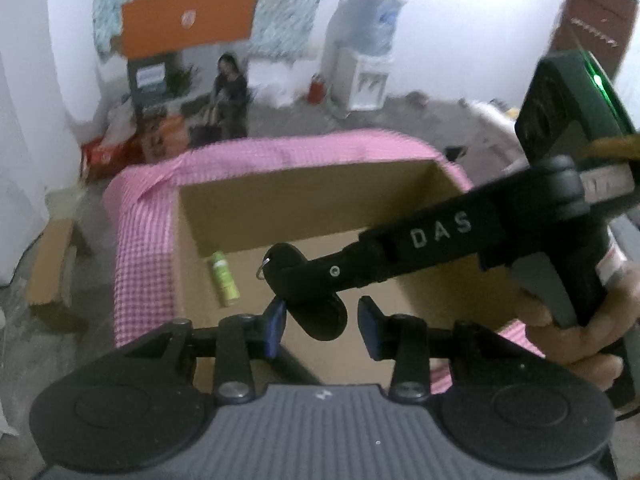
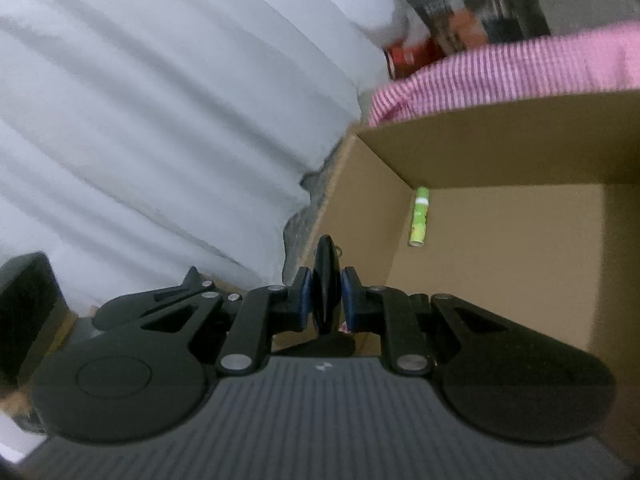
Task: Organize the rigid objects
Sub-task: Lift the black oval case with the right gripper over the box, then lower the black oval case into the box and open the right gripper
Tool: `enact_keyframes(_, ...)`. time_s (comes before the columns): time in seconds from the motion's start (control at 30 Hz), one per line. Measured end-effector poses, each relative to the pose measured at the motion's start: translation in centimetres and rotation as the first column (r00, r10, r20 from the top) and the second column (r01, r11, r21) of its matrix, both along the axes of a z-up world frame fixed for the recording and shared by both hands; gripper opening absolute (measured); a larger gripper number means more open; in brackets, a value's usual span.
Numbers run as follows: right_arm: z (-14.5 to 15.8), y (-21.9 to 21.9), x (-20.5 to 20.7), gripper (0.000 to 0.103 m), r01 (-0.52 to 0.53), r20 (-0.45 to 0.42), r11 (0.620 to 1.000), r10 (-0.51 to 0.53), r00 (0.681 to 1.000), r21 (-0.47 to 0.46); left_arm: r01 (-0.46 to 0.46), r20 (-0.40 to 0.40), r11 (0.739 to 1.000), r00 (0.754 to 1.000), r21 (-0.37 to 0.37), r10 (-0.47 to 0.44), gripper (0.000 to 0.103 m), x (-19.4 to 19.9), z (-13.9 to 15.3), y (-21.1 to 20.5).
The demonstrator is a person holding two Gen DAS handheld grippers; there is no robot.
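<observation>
Ribbed grey plastic fills the bottom of both wrist views, flanked by round black discs and jointed black linkages with silver rivets. In the left wrist view, the left gripper (image 1: 322,326) stands partly open, its blue-padded fingers (image 1: 274,330) set apart; a flat, oval black fob (image 1: 308,292) sits between them, close to the left pad, though whether that pad touches it cannot be told. The fob is matte and smooth, with a small wire ring at its upper end. It is clamped by the right gripper (image 1: 296,280), a long black bar reaching in from the right of the frame, lettered "DAS", held by a hand (image 1: 580,320) at the right edge.

In the right wrist view, the right gripper (image 2: 326,300) is nearly closed, its blue pads (image 2: 304,300) pressing both faces of the thin black fob (image 2: 325,284), seen edge-on at centre frame.

Beyond lies an open cardboard box (image 1: 304,196), plain brown with flat walls and square corners, taking up the middle of the left view and the right half of the right view. A slim green tube (image 1: 225,280) with a pale cap lies flat on the box floor near its left wall. Pink-and-white checked cloth (image 1: 140,240) surrounds the box. White draped fabric (image 2: 140,100) in soft folds fills the upper left of the right view.
</observation>
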State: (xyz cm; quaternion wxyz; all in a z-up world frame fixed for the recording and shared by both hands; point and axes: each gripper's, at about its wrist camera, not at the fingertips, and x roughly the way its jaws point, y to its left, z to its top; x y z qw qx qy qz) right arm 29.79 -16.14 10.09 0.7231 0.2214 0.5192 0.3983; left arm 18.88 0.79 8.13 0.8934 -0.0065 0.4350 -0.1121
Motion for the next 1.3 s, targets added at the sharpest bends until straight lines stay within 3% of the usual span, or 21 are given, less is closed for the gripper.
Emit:
enact_keyframes(0.1,-2.5,2.0,2.2,0.015,-0.007,-0.072,1.0,0.005,0.997,-0.03,-0.009,-0.043,1.0,0.999,0.014,0.009,0.04,1.4,-1.7,1.0)
enact_keyframes(0.27,-6.3,2.8,4.2,0.015,-0.018,-0.169,0.998,0.006,0.986,-0.065,-0.018,-0.05,1.0,0.999,0.024,0.019,0.044,2.3,-2.7,1.8)
enact_keyframes(0.57,-9.6,4.2,5.5,0.02,-0.03,-0.253,0.995,0.005,0.968,-0.093,-0.015,-0.04,0.999,0.999,0.031,0.016,0.049,2.5,-2.8,1.7)
enact_keyframes(0.77,-8.5,3.2,4.9,0.025,-0.012,-0.23,0.995,-0.01,0.973,-0.096,-0.015,-0.017,1.0,1.0,0.021,0.015,0.051,1.9,-2.2,1.9)
enact_keyframes(0.93,-6.5,1.8,3.6,0.028,-0.005,-0.156,0.997,-0.008,0.988,-0.078,-0.007,0.017,1.0,1.0,-0.003,0.007,0.056,0.0,-1.0,1.7)
enact_keyframes(1.3,0.8,-8.8,-6.3,0.035,0.099,0.063,0.994,-0.103,0.993,0.054,0.081,0.125,0.996,0.989,-0.049,-0.074,0.073,-8.4,1.4,-0.3)
